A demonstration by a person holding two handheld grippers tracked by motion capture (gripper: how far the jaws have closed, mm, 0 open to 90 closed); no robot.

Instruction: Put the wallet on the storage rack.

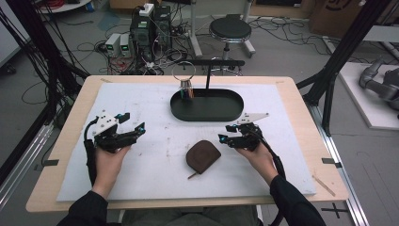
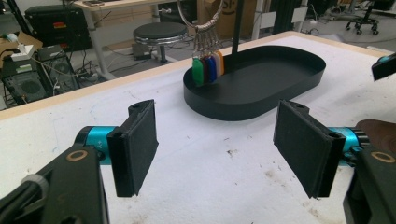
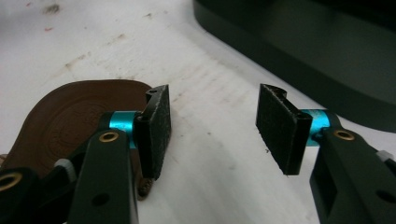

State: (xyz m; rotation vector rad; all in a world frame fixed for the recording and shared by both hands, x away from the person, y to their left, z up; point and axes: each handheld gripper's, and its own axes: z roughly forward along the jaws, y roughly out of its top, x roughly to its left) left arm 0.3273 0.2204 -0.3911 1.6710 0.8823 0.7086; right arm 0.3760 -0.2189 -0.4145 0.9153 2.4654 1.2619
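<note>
— One brown leather pouch (image 1: 203, 156) lies flat on the white mat (image 1: 141, 179) near the front of the counter (image 1: 70, 101), between the two hands and closer to the right one. Is anything holding it?

— No. The right gripper (image 1: 221, 138) sits just beside the pouch's right edge, and its fingers (image 3: 157, 126) stand spread with only bare mat between them. In the right gripper view the pouch (image 3: 70, 116) lies off to one side, partly behind one finger, not in the gap.

— And the left gripper (image 1: 141, 127)?

— Well apart from the pouch, at the left of the mat, with its fingers (image 2: 140, 144) spread wide and empty. It looks toward the black oval tray (image 1: 181, 110) at the back of the mat, where a key ring (image 2: 205, 28) with coloured tags (image 2: 208, 69) hangs from a stand (image 1: 208, 75) over the tray's near end.

— So which step is this?

— I judge it the approach to a grasp on the pouch by the right hand; nothing is lifted yet.

— What does the next move call for?

— Probably a shift of the right gripper sideways so that the pouch's edge comes between the fingers. The pouch is thin and flat, so one finger likely has to slide low along the mat to get under the edge before they pinch.
</note>
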